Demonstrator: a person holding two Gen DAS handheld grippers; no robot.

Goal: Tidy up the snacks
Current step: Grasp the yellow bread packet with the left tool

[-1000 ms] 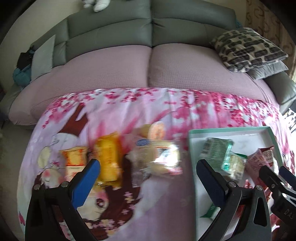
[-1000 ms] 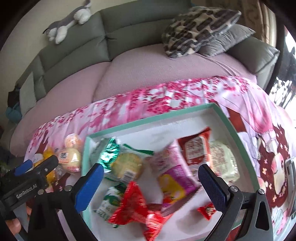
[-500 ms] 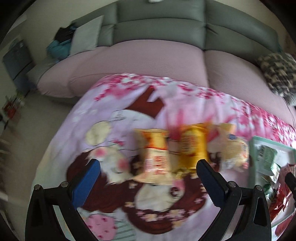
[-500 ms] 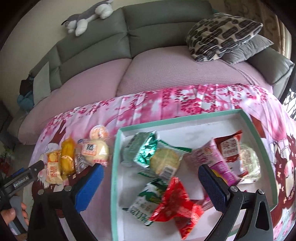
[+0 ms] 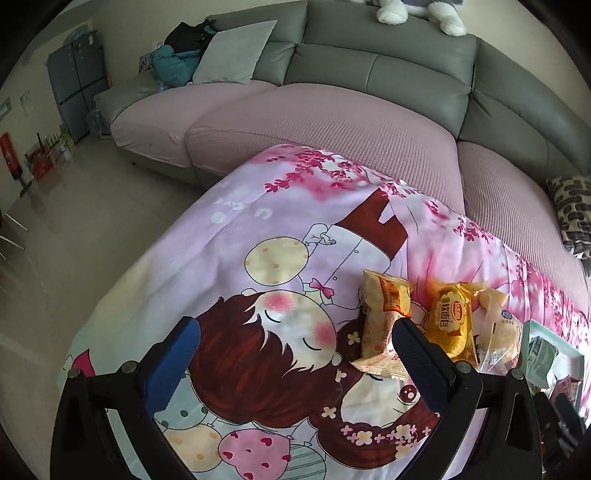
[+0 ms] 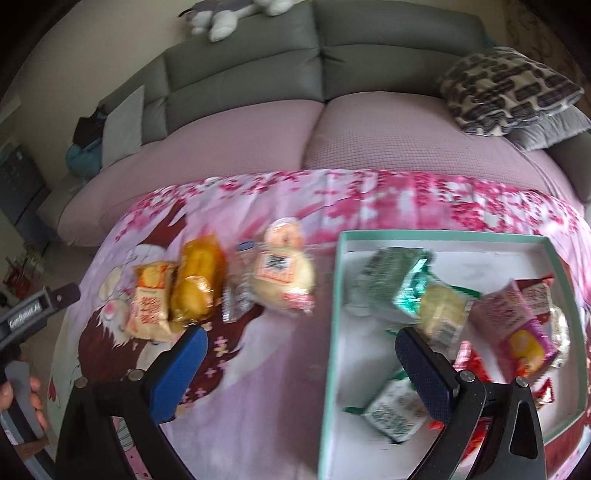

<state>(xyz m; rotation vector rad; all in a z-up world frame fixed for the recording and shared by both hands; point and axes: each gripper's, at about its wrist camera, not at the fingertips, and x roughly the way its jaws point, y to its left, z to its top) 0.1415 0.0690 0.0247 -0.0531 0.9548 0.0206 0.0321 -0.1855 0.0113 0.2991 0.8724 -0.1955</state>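
Observation:
Wrapped snacks lie in a row on the pink cartoon cloth: a pale yellow cake pack (image 5: 382,325) (image 6: 150,306), a golden bread pack (image 5: 451,320) (image 6: 197,282), a small clear packet (image 6: 236,295) and a round bun pack (image 6: 282,278) (image 5: 496,328). A mint-rimmed white tray (image 6: 436,237) (image 5: 532,325) holds several green, pink and red packets. My left gripper (image 5: 295,360) is open and empty, left of the row. My right gripper (image 6: 301,363) is open and empty, above the tray's left rim. The left gripper shows at the right wrist view's left edge (image 6: 35,310).
A grey sofa (image 5: 369,74) with a pink seat cover (image 6: 314,144) runs behind the table. A patterned cushion (image 6: 506,88) lies at the right, a plush toy (image 6: 229,14) on the backrest. Bare floor (image 5: 74,206) lies past the cloth's left edge.
My left gripper swung left, away from the tray and past the snack row. My right gripper also shifted left, from over the tray to its left rim. Both stayed open.

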